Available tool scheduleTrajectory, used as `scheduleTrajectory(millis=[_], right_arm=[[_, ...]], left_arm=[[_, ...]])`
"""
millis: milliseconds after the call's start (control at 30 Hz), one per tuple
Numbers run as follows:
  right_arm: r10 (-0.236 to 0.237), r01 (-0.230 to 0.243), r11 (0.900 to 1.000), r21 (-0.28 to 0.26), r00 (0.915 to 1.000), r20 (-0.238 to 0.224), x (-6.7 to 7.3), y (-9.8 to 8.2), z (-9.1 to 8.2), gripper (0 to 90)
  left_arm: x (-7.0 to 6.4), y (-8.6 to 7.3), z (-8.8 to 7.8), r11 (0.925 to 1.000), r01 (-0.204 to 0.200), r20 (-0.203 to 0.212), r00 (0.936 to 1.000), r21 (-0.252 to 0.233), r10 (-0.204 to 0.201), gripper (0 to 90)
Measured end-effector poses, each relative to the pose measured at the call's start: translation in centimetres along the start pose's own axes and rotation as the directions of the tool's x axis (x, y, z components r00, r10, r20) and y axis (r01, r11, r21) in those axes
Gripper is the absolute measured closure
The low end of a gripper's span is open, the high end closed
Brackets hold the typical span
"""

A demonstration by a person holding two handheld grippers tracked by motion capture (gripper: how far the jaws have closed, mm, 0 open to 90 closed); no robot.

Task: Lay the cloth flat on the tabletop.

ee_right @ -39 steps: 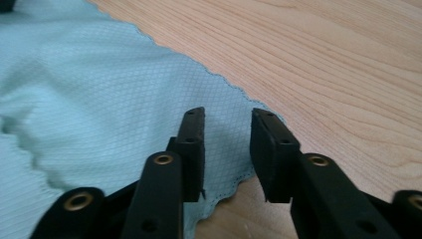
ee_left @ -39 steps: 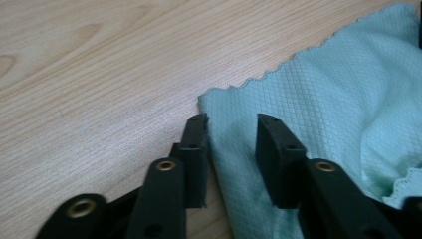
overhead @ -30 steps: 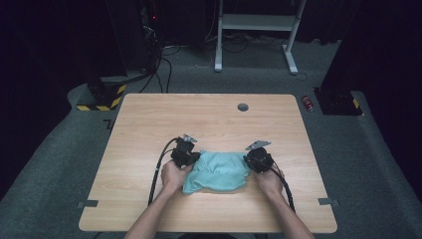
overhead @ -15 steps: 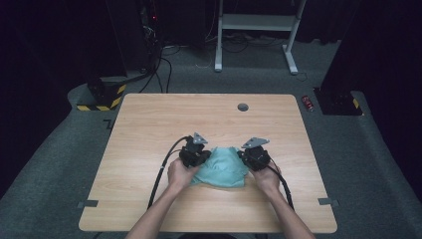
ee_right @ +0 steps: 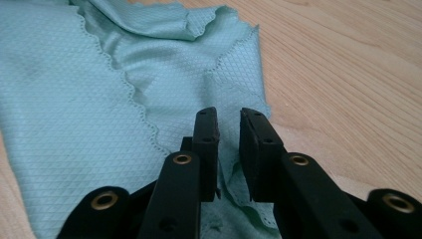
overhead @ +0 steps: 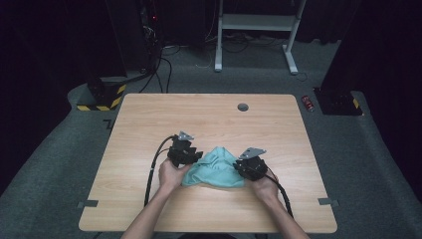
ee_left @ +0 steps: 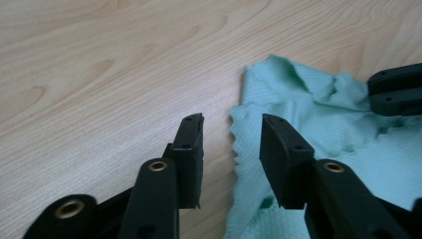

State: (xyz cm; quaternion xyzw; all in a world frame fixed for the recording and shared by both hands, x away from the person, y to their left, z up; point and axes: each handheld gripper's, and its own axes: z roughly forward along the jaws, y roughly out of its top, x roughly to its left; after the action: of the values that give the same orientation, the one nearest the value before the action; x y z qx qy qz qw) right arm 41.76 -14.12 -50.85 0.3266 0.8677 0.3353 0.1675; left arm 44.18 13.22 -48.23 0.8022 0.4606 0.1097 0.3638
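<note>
High view: teal cloth (overhead: 215, 168) lies bunched on the wooden table (overhead: 209, 124) between the left gripper (overhead: 195, 158) and right gripper (overhead: 240, 168); a round hole (overhead: 243, 107) sits near the far edge.

Left gripper view: jaws just opened, spread apart, nothing pinched, the cloth's scalloped edge (ee_left: 236, 144) under the gap.

Right gripper view: jaws just opened, narrowly parted over a cloth fold (ee_right: 225, 149), not pressing it.

Each hand-held gripper, the left (overhead: 198, 155) and the right (overhead: 239, 167), is black with a grey three-cornered plate on top and a black cable trailing behind. Its two flat-faced black jaws carry small screw holes and brass-ringed pivot holes. The forearms are bare, without sleeves.
</note>
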Motion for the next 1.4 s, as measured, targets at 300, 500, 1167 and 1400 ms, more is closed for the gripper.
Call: scheduleTrajectory(millis=[300,500,1167,1400], right_arm=[[0.050,-0.050,0.998,-0.035,0.9987,0.011,-0.1,-1.1,0.5,73.1],[0.041,-0.040,0.999,-0.033,0.9990,0.020,0.0,-1.1,0.5,75.1],[0.043,-0.042,0.999,-0.017,0.9988,0.023,-0.2,-0.8,0.5,80.0],[0.050,-0.050,0.999,-0.012,0.9985,0.023,-0.2,-0.8,0.5,80.3]], left_arm=[[-0.2,0.2,3.6,0.9995,0.019,0.021,0.9996,0.027,-0.020,56.7],[-0.3,0.1,4.2,0.9998,0.011,0.041,0.9991,0.014,-0.012,65.8],[0.3,0.4,3.8,0.9996,0.016,0.074,0.9972,-0.022,-0.015,78.9],[-0.7,1.0,4.8,0.9989,-0.042,0.075,0.9964,0.023,0.040,85.2]])
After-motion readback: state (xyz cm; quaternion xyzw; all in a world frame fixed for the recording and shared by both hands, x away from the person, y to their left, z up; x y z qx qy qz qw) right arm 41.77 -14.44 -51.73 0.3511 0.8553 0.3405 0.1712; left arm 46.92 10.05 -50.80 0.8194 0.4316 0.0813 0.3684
